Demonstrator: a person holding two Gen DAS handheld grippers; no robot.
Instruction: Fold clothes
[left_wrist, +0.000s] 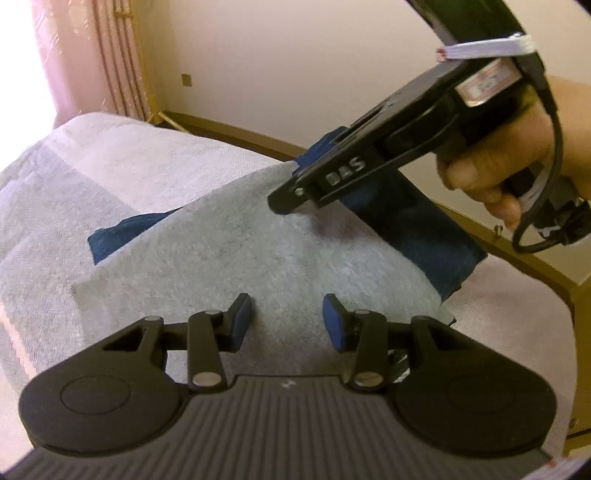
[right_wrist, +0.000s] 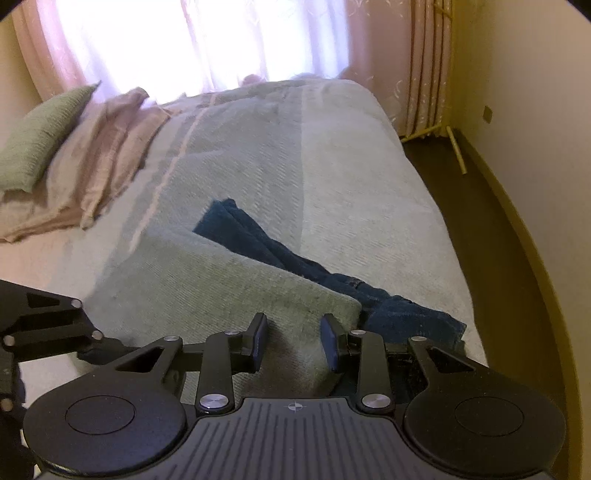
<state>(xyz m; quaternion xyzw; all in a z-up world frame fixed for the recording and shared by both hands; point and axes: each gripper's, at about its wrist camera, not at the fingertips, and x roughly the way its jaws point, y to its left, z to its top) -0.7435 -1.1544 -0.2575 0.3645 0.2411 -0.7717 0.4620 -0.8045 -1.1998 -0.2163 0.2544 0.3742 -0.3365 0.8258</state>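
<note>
Setting: a bed (right_wrist: 369, 177) with a pale woven cover; a green pillow (right_wrist: 40, 136) at 10 o'clock of the right wrist view, on pinkish bedding (right_wrist: 92, 184); a bright curtained window (right_wrist: 192, 40) at 12 o'clock.

Grey garment (left_wrist: 258, 254): spread flat on the bed cover, filling the middle of the left wrist view; in the right wrist view it runs from 9 o'clock down to 6 o'clock, with one corner just beside the right finger pad.

Blue garment (right_wrist: 406, 314): dark denim-like cloth, partly under the grey garment; one end pokes out past the grey edge toward 12 o'clock, the other lies at 4 o'clock of the right wrist view. In the left wrist view it shows at 9 o'clock and at 3 o'clock.

Left gripper (left_wrist: 287, 319): fingers moderately parted, blue pads (left_wrist: 242, 319) clear of each other; only grey cloth shows behind the gap, nothing pinched.

Right gripper (right_wrist: 293, 341): fingers moderately parted over the grey garment's near corner; no cloth pinched between the pads. Seen from the left wrist view at 1 o'clock, its tip is low over the grey garment's far edge; touching or apart cannot be told.

Hand (left_wrist: 517, 162): wrapped round the right gripper's handle at 3 o'clock of the left wrist view, a black cable looping below it.
</note>
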